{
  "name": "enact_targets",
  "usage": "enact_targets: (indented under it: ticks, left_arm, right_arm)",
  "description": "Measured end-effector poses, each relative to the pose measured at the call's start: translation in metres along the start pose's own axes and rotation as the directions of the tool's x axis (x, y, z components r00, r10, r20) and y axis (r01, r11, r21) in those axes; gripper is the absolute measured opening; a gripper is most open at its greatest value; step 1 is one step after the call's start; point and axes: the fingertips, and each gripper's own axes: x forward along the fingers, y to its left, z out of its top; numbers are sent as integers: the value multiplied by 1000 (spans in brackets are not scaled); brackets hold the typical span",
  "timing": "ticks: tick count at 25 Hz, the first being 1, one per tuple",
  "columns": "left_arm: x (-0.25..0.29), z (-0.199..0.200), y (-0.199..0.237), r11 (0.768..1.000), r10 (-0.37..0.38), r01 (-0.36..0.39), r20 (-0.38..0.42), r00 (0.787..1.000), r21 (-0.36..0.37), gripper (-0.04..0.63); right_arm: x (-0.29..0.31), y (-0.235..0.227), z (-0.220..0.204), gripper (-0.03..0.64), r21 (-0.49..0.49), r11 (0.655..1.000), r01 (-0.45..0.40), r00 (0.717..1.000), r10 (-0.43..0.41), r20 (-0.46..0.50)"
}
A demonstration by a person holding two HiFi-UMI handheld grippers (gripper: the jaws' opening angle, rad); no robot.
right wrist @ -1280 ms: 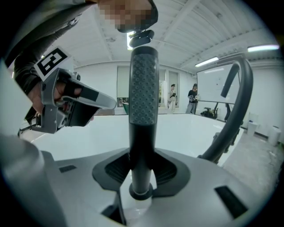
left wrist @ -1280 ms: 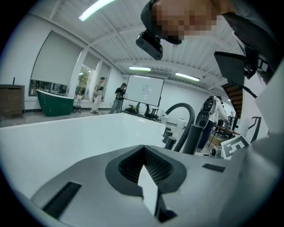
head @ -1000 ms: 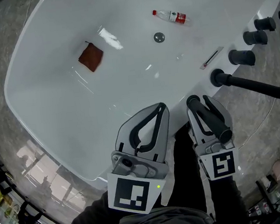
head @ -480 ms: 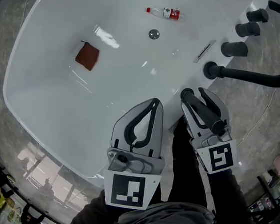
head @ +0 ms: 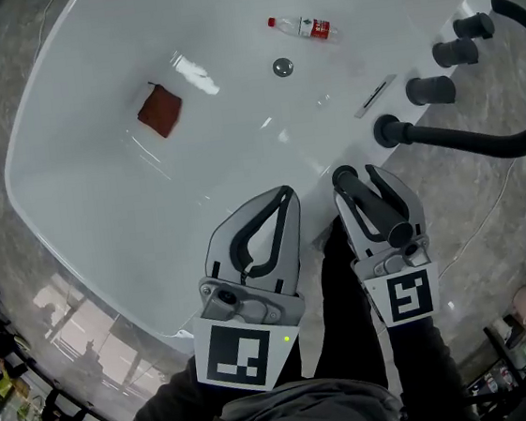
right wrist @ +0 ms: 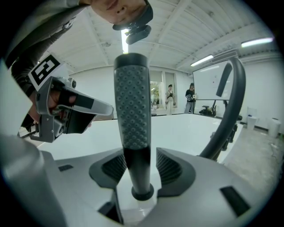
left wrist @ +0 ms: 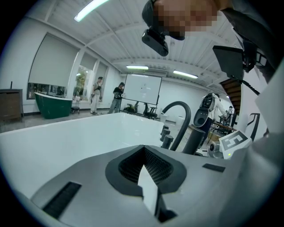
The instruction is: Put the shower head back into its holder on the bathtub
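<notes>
R gripper [head: 365, 182] has its jaws clamped on the shower head [head: 373, 207], a black wand lying along the jaws, held over the near rim of the white bathtub [head: 102, 204]. It's well short of the row of black fittings [head: 431, 90] on the tub's right deck. Can't tell which fitting is the holder. L gripper [head: 285, 195] sits just beside it w/ tips together and nothing between them.

Head view only: red cloth [head: 159, 110], bottle [head: 299, 27] and drain [head: 282, 67] on the tub floor, all well apart from both grippers. A curved black pipe [head: 463, 140] runs off right from the deck.

R gripper view only: the wand's dimpled grey face [right wrist: 132, 111] standing upright, its dark neck pinched between the pads at R gripper [right wrist: 141, 168]. L gripper [right wrist: 66, 111] shows at left, the pipe [right wrist: 226, 111] at right.

L gripper view only: pads meet at the tip of L gripper [left wrist: 144, 159], w/ just a white sliver of tub behind. Room beyond has a green tub [left wrist: 53, 104], a whiteboard [left wrist: 142, 91] and two people [left wrist: 96, 95] standing far back.
</notes>
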Motion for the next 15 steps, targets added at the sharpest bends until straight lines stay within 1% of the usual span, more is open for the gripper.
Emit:
enact_targets:
  ticks: [15]
  left_arm:
    - [0,1,3,1000,-4,4,-4,1000,3,3]
  right_arm:
    - [2,1,4,196,-8,1000,0,1000,0,3]
